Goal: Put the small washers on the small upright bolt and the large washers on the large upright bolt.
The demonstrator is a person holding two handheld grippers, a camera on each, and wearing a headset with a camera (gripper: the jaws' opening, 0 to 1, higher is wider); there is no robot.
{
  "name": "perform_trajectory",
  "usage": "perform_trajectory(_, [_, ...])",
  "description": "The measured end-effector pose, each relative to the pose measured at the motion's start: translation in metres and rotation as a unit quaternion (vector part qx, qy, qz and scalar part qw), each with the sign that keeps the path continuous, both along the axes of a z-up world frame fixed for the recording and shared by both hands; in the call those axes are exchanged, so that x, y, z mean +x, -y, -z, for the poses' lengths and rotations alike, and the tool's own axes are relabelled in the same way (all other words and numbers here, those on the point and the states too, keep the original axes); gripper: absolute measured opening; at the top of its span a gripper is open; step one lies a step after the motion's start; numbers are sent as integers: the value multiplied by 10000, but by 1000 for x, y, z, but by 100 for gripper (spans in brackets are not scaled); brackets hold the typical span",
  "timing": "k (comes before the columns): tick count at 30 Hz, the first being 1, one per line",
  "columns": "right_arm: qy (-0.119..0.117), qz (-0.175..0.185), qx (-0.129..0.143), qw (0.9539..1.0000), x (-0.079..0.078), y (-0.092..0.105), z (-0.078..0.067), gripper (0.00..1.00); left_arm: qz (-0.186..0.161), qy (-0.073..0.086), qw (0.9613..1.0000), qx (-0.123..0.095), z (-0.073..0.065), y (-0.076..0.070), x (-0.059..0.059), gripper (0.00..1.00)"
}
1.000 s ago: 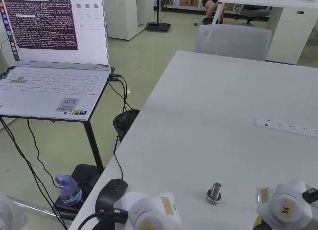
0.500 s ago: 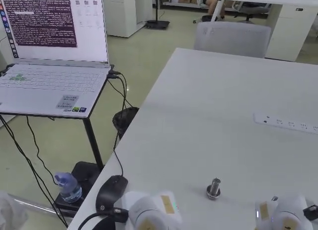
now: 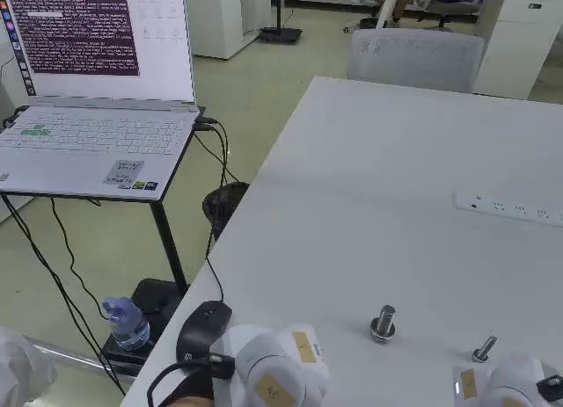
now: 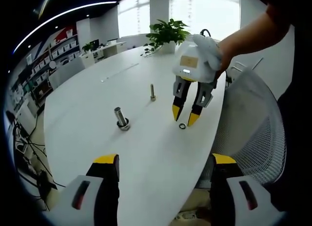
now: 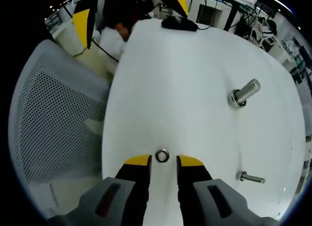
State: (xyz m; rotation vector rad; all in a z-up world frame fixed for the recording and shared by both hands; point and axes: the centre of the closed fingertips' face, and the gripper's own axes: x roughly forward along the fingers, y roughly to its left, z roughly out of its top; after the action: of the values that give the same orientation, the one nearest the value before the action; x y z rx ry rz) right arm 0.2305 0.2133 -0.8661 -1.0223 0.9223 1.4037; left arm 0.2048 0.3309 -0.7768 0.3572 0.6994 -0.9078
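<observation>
Right gripper has sunk lower, uncovering the small bolt; its slightly parted tips flank a washer. Left gripper gapes wide.

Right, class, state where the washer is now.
In the right gripper view the washer lies on the white table, between the open tips of the right gripper, with the large bolt beyond it.

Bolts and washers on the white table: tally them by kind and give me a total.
Large upright bolt: 1
Small upright bolt: 1
Loose washer: 1
Total: 3
The wide ring at the foot of the large bolt may be its head or a washer. I cannot tell which, so it is not counted.
</observation>
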Motion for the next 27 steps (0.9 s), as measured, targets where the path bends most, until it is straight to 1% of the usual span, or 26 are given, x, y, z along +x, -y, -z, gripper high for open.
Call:
perform_trajectory(6, [19, -24, -51, 10000, -2, 1, 6, 21, 9, -7, 10000, -9, -1, 0, 0, 74])
perform_trajectory(9, [26, -79, -144, 9999, -4, 4, 11, 21, -6, -14, 10000, 19, 0, -2, 0, 73])
perform_trajectory(12, [17, -18, -110, 9999, -2, 4, 11, 20, -21, -28, 10000, 17, 1, -3, -1, 73])
perform_trajectory(14, [28, -40, -113, 9999, -2, 4, 11, 20, -25, -33, 10000, 18, 1, -3, -2, 72])
perform_trajectory(20, [42, -19, -146, 9999, -2, 5, 11, 19, -31, -42, 10000, 13, 2, -4, -2, 72])
perform_trajectory(24, [71, 27, -167, 9998, -1, 5, 11, 18, -46, -35, 10000, 0, 2, -4, -1, 72])
perform_trajectory(27, [102, -7, -203, 9997, 0, 5, 11, 16, -36, -35, 10000, 4, 3, -3, -1, 71])
